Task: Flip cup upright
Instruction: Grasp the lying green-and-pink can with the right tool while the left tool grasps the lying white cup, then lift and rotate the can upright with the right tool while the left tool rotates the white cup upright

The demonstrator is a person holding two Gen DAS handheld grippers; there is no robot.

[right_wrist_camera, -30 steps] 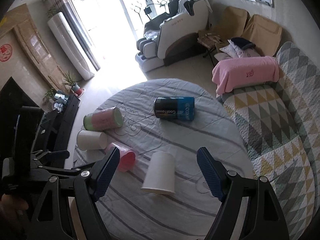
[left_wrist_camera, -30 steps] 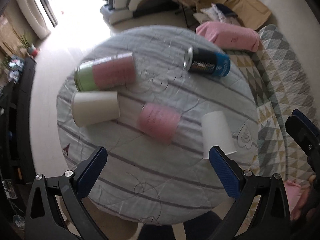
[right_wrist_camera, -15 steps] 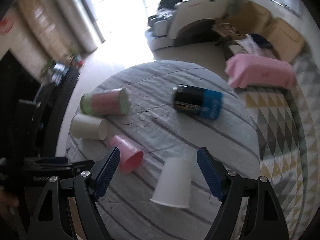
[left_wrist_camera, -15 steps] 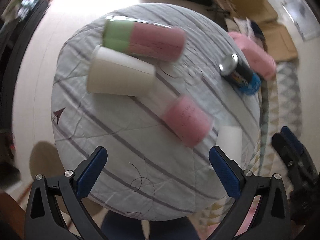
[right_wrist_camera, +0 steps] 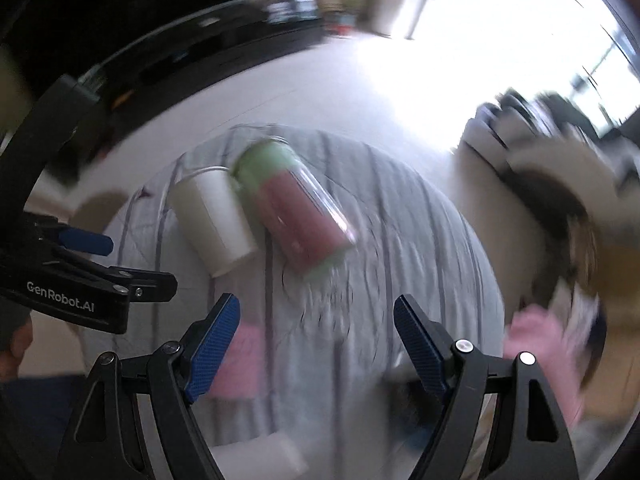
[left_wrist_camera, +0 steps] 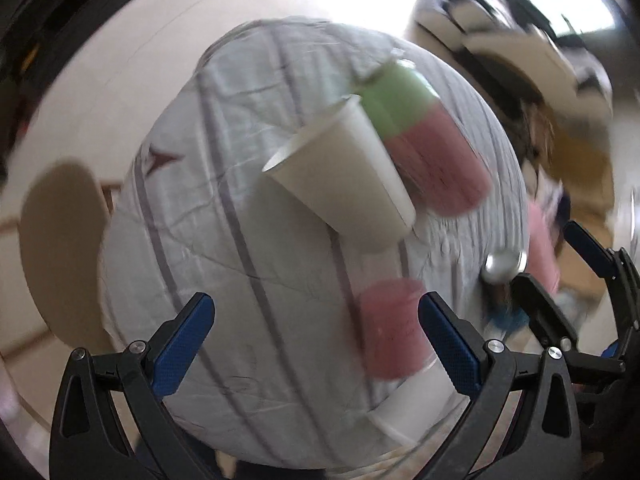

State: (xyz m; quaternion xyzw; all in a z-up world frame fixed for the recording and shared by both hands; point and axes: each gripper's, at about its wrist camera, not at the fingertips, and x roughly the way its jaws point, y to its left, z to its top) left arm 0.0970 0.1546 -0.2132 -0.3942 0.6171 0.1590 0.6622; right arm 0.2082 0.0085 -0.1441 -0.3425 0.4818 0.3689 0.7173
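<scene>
Left wrist view: swung toward white paper cup (left_wrist_camera: 340, 184); both tongs (left_wrist_camera: 316, 344) (right_wrist_camera: 316, 344) wide open, empty, nothing flipped yet.

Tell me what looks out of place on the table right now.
Every container lies on its side, none upright: the white paper cup beside the green-and-pink canister, a small pink cup, another white cup at the table edge. Both views are motion-blurred.
</scene>
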